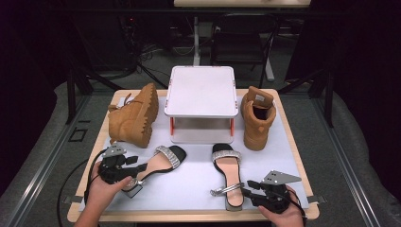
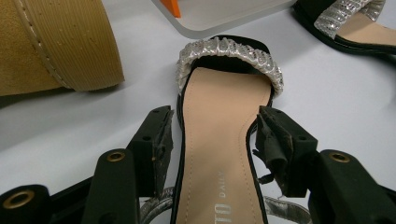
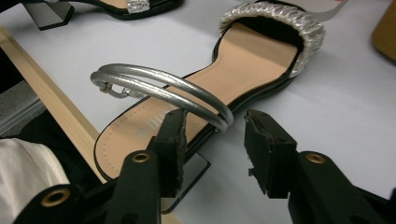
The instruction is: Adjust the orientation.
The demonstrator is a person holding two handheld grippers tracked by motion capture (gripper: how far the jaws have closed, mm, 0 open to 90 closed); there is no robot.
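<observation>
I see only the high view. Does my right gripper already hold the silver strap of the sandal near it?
Observer: Not yet. The right gripper has its jaws open. The end of the silver ankle strap lies between them, clear of one pad.
Operator: And the left one?
Observer: The left gripper straddles the other sandal at mid-sole. I cannot tell whether the pads press on it.
Operator: Is anything printed on that sandal?
Observer: Yes, there is lettering on the insole, partly cut off.
</observation>
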